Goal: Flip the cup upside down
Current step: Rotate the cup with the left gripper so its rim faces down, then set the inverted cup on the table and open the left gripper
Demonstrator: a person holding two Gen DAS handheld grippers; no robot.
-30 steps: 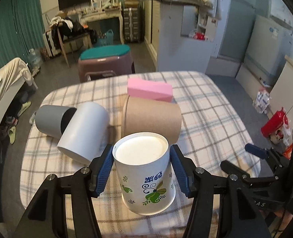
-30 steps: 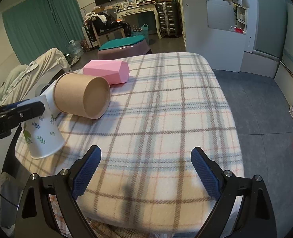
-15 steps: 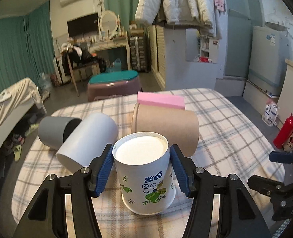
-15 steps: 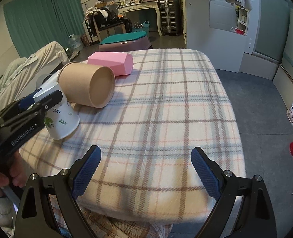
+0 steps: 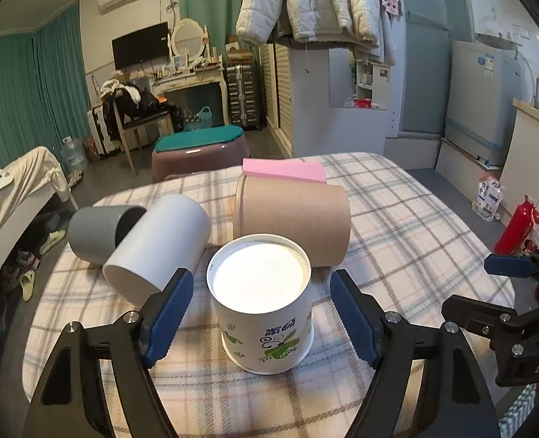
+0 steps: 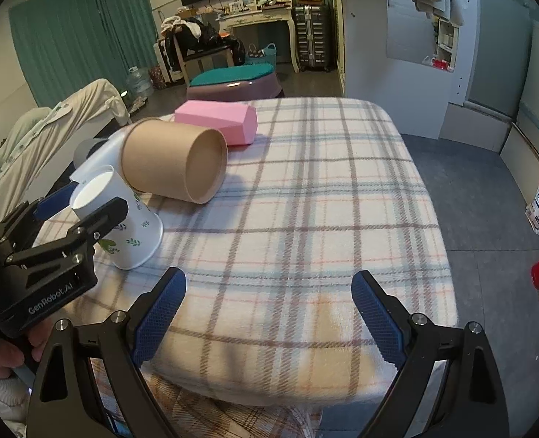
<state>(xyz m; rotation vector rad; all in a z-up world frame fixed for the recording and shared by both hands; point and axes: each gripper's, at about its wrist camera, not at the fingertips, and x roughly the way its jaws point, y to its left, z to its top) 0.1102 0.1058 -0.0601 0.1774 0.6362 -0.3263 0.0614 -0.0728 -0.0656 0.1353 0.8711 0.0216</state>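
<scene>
Both of my tongs are spread wide: the left gripper [image 5: 260, 314] has its pads clear on either side of the printed paper cup [image 5: 266, 314], touching nothing, and the right gripper [image 6: 269, 314] hangs apart over the near edge of the checked blanket [image 6: 324, 197], holding nothing. The cup stands mouth down, base up, on the blanket just in front of the brown tube [image 5: 293, 221] lying on its side, so I judge the flip itself done. What I have left is only to draw my left tongs back without nudging it.
</scene>
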